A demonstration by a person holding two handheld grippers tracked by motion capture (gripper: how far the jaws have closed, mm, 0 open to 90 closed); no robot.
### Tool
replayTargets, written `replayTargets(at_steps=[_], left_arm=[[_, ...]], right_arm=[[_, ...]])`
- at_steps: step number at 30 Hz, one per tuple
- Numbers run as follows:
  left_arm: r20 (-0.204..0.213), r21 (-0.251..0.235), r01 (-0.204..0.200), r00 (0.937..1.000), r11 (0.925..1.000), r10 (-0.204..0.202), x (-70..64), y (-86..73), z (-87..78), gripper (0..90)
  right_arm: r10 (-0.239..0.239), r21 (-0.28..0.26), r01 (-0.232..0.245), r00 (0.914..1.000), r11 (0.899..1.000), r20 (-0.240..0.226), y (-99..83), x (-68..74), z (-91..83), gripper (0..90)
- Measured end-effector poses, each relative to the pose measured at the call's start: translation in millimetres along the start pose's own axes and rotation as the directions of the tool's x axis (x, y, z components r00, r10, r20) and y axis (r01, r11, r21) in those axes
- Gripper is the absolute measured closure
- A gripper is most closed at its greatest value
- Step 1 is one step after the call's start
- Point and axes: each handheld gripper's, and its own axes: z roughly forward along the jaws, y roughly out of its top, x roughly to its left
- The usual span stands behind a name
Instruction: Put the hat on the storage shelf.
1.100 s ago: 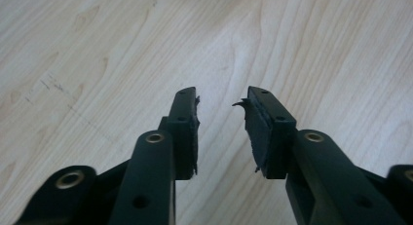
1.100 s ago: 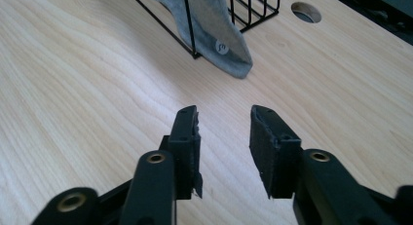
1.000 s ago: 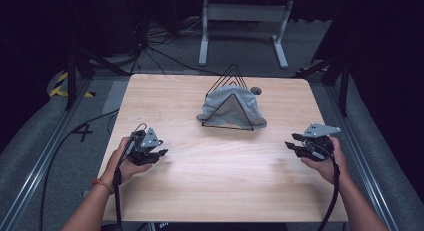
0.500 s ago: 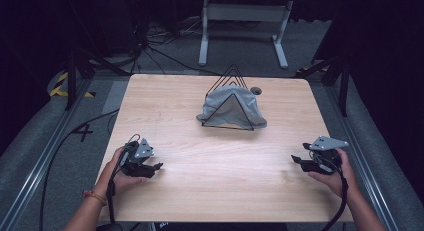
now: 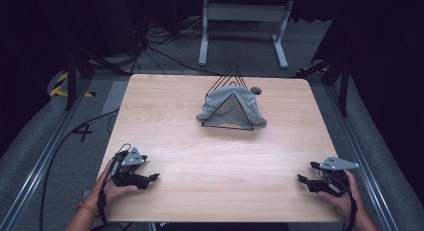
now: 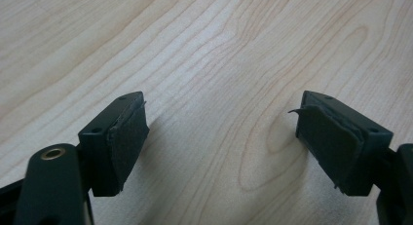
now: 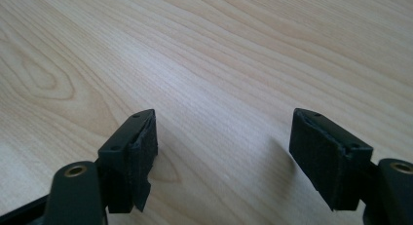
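While both pairs of tongs rest low at the near corners of the worktop (image 5: 165, 116), the grey cloth (image 5: 231, 107) sits well apart from them, draped over a black wire triangular rack (image 5: 227, 86) toward the far middle of the board. The left tongs (image 5: 145, 177) are released, jaws spread wide over bare wood in the left gripper view, with nothing between the pads (image 6: 127, 137). The right tongs (image 5: 306, 173) are likewise released, jaws parted above the grain in the right gripper view.

Judging by the layout, the step in hand is the reach toward the cloth. To do it well, each hand should probably travel forward and inward with the jaws kept spread, approaching the fabric from its two lower corners instead of from above, where the wire apex stands. A pinch on the loose hem near the rack's base looks safest; closing on a wire along with the cloth could drag the rack. A small dark round object (image 5: 256, 90) lies just behind the cloth and is best avoided.
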Motion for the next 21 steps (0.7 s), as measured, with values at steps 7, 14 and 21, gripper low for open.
replayTargets(at_steps=[7,14,21], left_arm=[[-0.025,0.002,0.024,0.9994,0.9997,-0.024,-2.2,-0.7,-0.3,16.7],[-0.035,0.008,0.044,0.9984,0.999,-0.044,-3.4,-0.4,-0.1,15.0],[-0.035,0.008,0.045,0.9984,0.9989,-0.045,-3.4,-0.4,-0.1,14.9]], right_arm=[[0.075,-0.011,-0.075,0.997,0.997,0.015,-6.9,-4.8,-3.1,23.6],[0.08,-0.006,-0.08,0.9965,0.997,0.024,-5.7,-6.4,-1.8,22.7],[0.092,-0.008,-0.092,0.995,0.996,0.037,-6.5,-6.2,-2.3,22.4]])
